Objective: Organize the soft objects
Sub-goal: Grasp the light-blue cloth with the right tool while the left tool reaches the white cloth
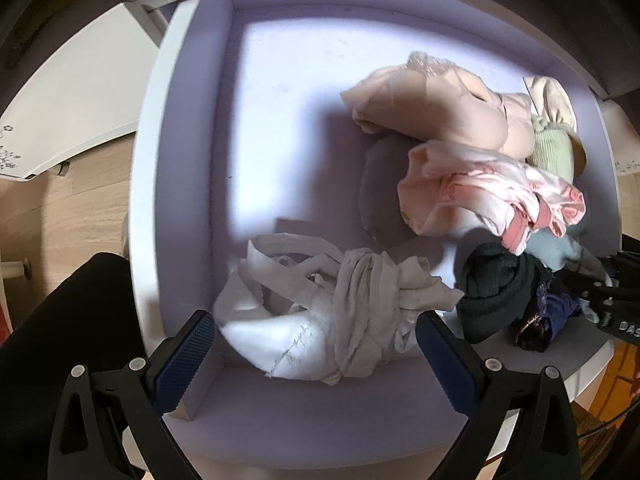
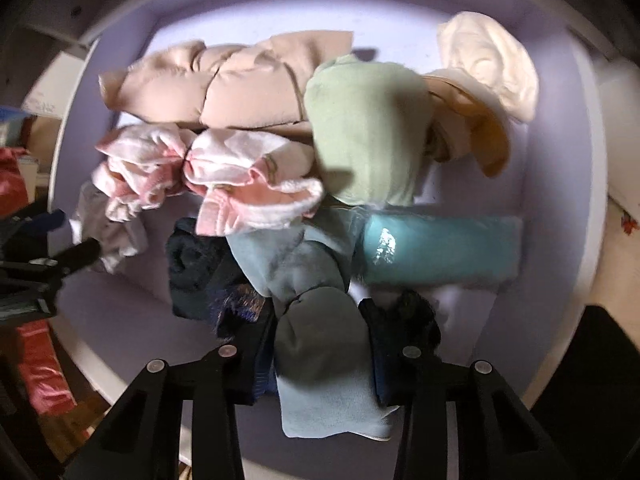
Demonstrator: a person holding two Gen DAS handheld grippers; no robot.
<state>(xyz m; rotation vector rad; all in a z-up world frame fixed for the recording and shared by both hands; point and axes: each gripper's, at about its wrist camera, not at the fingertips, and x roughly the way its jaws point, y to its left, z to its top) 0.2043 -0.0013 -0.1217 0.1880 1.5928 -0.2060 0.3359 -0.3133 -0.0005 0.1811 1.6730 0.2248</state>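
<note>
Left gripper point(image 1: 314, 336) gaping wide, pointed straight down over the crumpled grey-white garment point(image 1: 320, 316) at the near-left of the lavender drawer point(image 1: 188, 200), fingers straddling it without pressing, likely lined up to take it once it needs moving. Mid-drawer: beige padded pieces point(image 2: 216, 84) along the back, pink-and-white folded items point(image 2: 224, 176) in front, green rolled cloth point(image 2: 368, 132) beside them, apparently grouped in rows by colour to keep the bare left floor free. Right gripper point(image 2: 320, 356) pinched narrow on the grey-blue sock point(image 2: 320, 360) at the near edge beside dark rolled socks point(image 2: 196, 272), probably lifting it to join the teal folded piece point(image 2: 440, 248).
</note>
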